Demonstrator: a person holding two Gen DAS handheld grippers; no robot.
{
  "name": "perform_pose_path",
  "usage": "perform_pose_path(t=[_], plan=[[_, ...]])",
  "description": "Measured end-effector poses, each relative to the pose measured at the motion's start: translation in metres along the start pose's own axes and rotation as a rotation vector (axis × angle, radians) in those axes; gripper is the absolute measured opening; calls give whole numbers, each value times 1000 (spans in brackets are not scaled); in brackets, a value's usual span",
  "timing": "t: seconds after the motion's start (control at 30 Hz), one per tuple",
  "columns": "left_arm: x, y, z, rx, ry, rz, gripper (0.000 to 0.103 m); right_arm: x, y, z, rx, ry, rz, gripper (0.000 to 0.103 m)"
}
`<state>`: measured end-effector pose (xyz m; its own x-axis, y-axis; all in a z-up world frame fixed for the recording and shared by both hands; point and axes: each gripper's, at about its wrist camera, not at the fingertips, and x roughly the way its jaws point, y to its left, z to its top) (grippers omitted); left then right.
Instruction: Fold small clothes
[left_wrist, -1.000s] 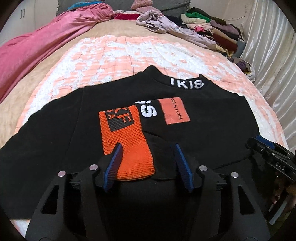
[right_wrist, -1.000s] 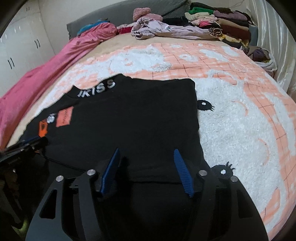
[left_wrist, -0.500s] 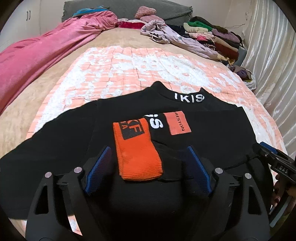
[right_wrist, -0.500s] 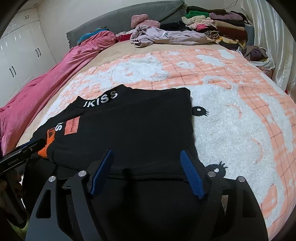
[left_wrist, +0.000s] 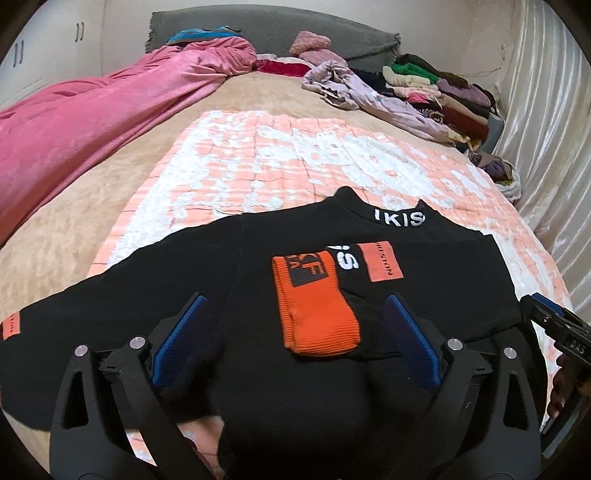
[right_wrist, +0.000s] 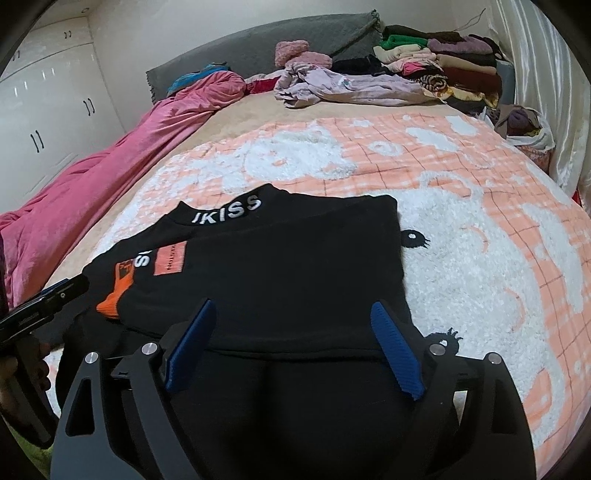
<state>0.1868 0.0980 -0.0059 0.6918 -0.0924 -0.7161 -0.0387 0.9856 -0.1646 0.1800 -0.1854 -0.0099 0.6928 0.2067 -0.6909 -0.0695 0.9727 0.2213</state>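
both grippers hover low over a black sweater (left_wrist: 424, 280) spread on the peach blanket (right_wrist: 480, 229): left gripper (left_wrist: 295, 339) and right gripper (right_wrist: 293, 345), blue fingers spread wide, gripping nothing.

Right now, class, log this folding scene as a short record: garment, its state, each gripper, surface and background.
garment: black sweater with an orange cuff
state: one sleeve folded over the chest, the other sleeve spread out
left gripper: open, over the sweater's near edge
right gripper: open, over the near edge
surface: peach and white blanket
background: pink quilt, stacked clothes
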Motion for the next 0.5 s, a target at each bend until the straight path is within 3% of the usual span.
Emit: perform_pose_path(t=[0.5], plan=[[-18,39,-14,-83,-45,64,91,-13,39,1,-66,-28,49,89]])
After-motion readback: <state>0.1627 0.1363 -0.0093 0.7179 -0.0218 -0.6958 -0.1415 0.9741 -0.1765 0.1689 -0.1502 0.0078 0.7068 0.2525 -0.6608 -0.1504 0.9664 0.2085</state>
